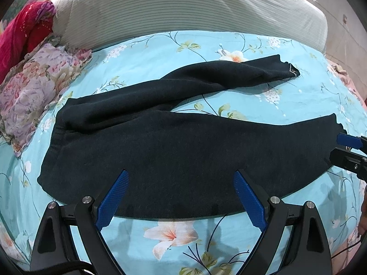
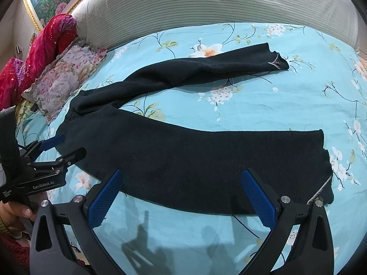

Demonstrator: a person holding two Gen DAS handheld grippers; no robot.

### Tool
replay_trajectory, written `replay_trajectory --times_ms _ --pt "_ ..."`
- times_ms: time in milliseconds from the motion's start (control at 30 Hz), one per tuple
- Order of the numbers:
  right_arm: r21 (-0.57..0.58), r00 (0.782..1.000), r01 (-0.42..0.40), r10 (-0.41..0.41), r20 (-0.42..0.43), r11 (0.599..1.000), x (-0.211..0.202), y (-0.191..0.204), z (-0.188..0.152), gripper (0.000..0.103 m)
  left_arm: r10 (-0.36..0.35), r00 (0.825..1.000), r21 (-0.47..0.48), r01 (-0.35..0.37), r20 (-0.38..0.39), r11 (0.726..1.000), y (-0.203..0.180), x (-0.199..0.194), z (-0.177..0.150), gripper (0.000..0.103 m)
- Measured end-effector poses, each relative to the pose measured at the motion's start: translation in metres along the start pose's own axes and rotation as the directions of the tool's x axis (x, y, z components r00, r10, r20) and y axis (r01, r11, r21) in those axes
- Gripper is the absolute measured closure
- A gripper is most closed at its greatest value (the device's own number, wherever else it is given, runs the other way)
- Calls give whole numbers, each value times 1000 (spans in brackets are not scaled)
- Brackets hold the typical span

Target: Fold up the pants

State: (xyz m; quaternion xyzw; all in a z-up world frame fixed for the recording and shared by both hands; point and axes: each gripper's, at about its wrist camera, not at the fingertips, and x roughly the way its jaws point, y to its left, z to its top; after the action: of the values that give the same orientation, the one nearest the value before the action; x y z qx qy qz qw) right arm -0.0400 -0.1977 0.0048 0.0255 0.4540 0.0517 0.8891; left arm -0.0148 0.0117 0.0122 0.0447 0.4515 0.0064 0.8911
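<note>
Beyond both wide-spread claws, left (image 1: pixel 180 193) and right (image 2: pixel 182 192), lie the pants (image 1: pixel 183 146).

light blue floral bedsheet (image 1: pixel 160 52) covers bed. pale ribbed padded headboard (image 1: pixel 183 4) runs along far edge. pink-and-lilac floral pillow (image 1: pixel 39 84) lies at far left, against headboard. crimson sequinned cloth (image 1: pixel 20 36) bunched behind pillow. gold-framed flower painting (image 2: pixel 45 0) hangs on wall upper left.
</note>
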Motion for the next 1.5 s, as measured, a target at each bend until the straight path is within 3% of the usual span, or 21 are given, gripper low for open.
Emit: replay_trajectory --times_ms 867,1133,1500 --pt "41 1000 3 -3 -18 999 8 -11 7 0 -31 999 36 32 -31 999 -8 19 15 10" --pt "70 1000 9 -7 -20 997 10 -20 13 0 -19 1000 125 18 6 992 -16 23 34 10" --pt "165 1000 0 -1 8 986 16 -48 45 1 11 999 310 -21 35 951 -20 53 97 10"
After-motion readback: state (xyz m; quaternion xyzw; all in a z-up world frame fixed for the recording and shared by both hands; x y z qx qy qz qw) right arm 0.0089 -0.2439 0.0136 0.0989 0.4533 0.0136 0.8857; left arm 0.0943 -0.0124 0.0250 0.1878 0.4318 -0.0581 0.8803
